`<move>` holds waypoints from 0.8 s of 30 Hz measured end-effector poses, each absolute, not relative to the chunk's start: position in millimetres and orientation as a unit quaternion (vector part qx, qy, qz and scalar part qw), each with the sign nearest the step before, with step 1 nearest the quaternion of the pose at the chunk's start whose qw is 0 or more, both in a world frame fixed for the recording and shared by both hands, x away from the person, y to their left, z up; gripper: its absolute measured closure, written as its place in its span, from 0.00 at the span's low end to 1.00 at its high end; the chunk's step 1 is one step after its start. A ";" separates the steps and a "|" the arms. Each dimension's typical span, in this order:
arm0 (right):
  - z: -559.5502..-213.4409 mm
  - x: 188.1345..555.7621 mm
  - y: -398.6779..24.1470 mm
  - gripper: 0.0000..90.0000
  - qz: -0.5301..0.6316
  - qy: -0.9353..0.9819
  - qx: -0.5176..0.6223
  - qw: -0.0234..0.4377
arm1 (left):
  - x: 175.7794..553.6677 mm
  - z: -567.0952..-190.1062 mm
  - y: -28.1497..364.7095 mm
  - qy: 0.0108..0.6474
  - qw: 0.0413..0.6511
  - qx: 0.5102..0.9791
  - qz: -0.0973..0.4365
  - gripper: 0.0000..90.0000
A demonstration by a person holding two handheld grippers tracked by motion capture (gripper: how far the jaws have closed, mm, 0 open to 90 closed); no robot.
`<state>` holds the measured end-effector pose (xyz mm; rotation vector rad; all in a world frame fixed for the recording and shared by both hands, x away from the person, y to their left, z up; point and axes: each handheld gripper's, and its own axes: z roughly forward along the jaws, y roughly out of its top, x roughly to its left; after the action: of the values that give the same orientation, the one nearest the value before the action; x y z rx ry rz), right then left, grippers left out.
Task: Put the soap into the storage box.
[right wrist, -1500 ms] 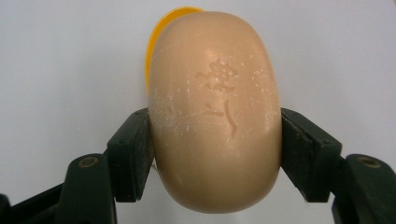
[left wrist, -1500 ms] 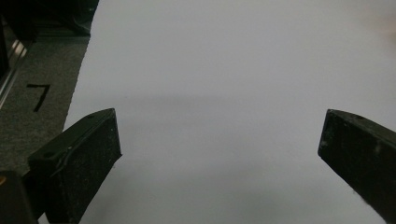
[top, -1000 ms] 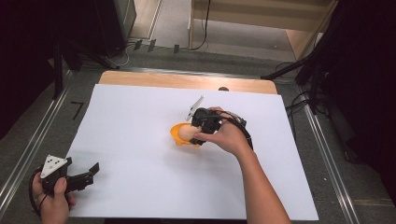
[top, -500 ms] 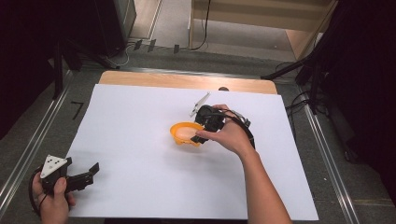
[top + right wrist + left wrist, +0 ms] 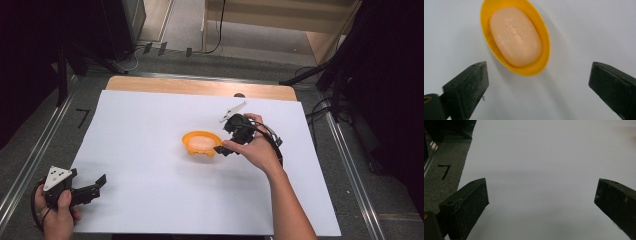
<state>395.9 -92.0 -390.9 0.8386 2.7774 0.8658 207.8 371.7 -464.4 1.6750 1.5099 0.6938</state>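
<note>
Since the earlier frame, the right gripper (image 5: 226,141) has been drawn back from the yellow soap dish (image 5: 201,143); its fingers have just been opening, nothing held. A peach soap bar (image 5: 515,36) is seated in the dish. The left gripper (image 5: 85,190) is held wide open and empty over the white sheet (image 5: 140,130).

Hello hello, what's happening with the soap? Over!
Right gripper just opened, nothing between its jaws. Pale peach oval soap bar lies in yellow oval plastic dish on white sheet. Left gripper open, idle. Nothing in the way.

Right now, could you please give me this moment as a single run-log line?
right gripper: jaws just opened, nothing between them | soap: lying in yellow dish | left gripper: open, over white sheet
</note>
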 end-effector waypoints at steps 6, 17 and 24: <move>-395.8 390.6 -120.6 0.00 0.302 0.896 0.320 0.064 | 207.8 -464.4 371.5 0.592 0.381 0.656 0.272 0.00; -405.2 379.0 -156.8 0.00 0.308 0.880 0.353 0.072 | 207.7 -464.5 371.3 0.592 0.382 0.655 0.273 0.00; -412.8 368.3 -176.8 0.00 0.313 0.870 0.371 0.081 | 207.5 -464.4 371.2 0.592 0.382 0.655 0.274 0.00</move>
<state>368.3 -176.8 -412.8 1.1100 2.6015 0.9350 207.5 371.2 -464.4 1.6726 1.5095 0.6981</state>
